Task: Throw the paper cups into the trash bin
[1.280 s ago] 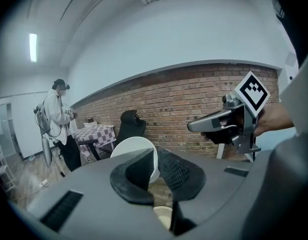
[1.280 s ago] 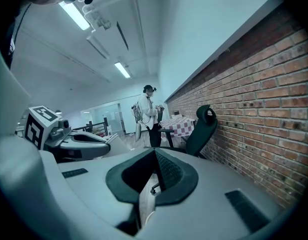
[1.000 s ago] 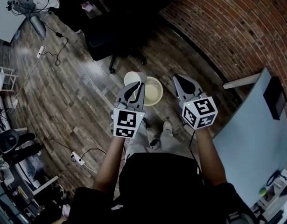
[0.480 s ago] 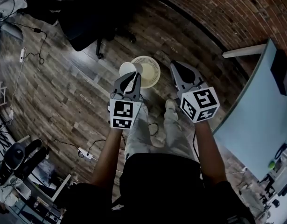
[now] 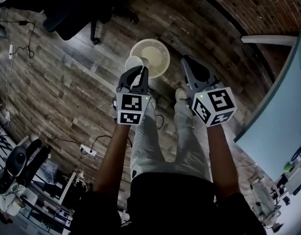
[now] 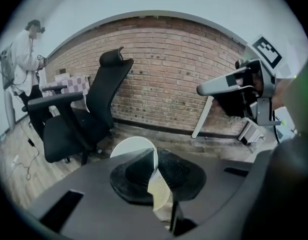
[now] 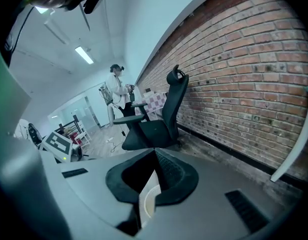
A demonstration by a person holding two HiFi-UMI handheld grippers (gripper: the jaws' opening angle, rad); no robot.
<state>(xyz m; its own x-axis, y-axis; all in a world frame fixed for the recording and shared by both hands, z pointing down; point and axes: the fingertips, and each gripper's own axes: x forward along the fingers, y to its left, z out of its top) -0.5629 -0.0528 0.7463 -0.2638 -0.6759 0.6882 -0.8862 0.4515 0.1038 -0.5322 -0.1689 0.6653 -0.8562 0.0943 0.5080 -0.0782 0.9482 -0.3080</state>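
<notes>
Cup work: I'm pinching paper cup [image 5: 135, 62] by its rim in left tool [image 5: 138, 70], over near-left rim of trash bin [image 5: 160, 45] on floor. I'm judging it needs carrying farther over bin centre before release, or it clips rim. Right tool [image 5: 188, 63] is pressing on what looks like second cup [image 7: 148, 201], right of bin, and needs shifting left first.

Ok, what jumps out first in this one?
The white paper cup pinched in the left gripper, right by the round cream trash bin on the wooden floor at the person's feet. Beyond that, the red brick wall and a black office chair in front of it.
</notes>
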